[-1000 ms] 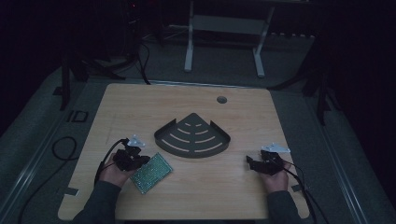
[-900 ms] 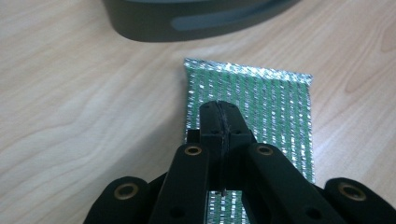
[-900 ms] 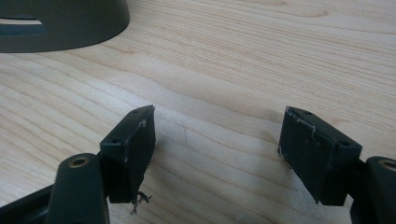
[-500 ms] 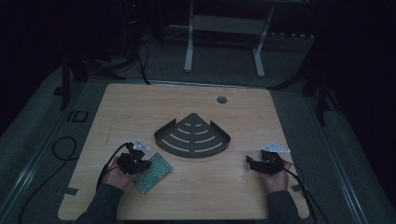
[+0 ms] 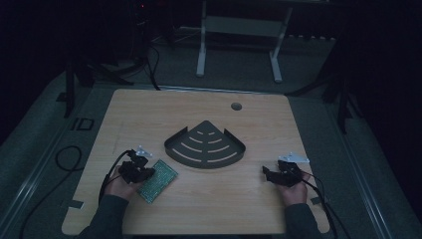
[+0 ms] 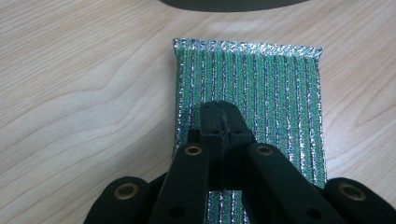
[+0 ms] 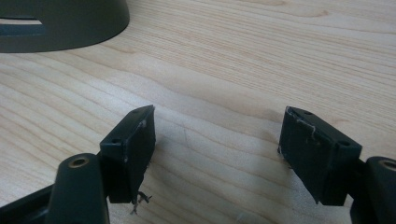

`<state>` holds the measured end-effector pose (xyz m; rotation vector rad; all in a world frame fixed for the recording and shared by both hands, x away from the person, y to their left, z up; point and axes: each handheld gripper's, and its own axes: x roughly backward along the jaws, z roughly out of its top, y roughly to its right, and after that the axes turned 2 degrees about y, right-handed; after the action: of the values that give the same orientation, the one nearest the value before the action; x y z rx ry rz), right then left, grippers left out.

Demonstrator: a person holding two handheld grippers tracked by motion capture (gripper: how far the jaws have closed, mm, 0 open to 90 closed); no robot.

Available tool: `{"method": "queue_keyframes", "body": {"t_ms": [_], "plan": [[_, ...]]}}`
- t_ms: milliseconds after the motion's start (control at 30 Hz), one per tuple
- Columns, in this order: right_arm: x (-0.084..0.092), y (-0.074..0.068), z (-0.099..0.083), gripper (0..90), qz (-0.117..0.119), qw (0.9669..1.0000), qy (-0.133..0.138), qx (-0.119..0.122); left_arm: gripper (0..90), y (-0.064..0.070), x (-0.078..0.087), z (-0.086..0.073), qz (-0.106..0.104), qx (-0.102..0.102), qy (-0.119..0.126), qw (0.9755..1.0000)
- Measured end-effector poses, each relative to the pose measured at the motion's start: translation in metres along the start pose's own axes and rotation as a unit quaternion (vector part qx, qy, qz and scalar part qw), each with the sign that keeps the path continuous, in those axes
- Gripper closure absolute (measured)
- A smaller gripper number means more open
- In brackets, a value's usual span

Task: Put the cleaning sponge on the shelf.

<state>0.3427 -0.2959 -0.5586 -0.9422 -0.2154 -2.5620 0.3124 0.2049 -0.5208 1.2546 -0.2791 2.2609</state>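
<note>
- Scouring pad (image 5: 157, 179), green and glittery, lies near the table's (image 5: 149, 114) front-left corner.
- Left gripper (image 6: 223, 122) is clenched over the pad, jaws together.
- Right gripper (image 7: 217, 140) stands released near the front-right edge, grasping nothing.

A green scouring pad (image 6: 247, 88) with rough, glittering metallic threads lies on the counter (image 5: 149, 114) of pale, smooth matt wood grain. The dark corner rack (image 5: 205, 145) looks like matt metal.
</note>
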Motion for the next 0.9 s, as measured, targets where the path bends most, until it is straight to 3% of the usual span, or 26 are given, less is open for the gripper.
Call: {"method": "queue_keyframes", "body": {"t_ms": [500,900], "plan": [[0.0,0.0,0.0,26.5,0.0,1.0,0.0,0.0,82.1,-0.006,0.006,0.002,-0.013,0.006,0.005,0.9999],[0.0,0.0,0.0,26.5,0.0,1.0,0.0,0.0,78.6,-0.018,0.012,0.011,-0.026,0.001,-0.016,0.9995]]}}
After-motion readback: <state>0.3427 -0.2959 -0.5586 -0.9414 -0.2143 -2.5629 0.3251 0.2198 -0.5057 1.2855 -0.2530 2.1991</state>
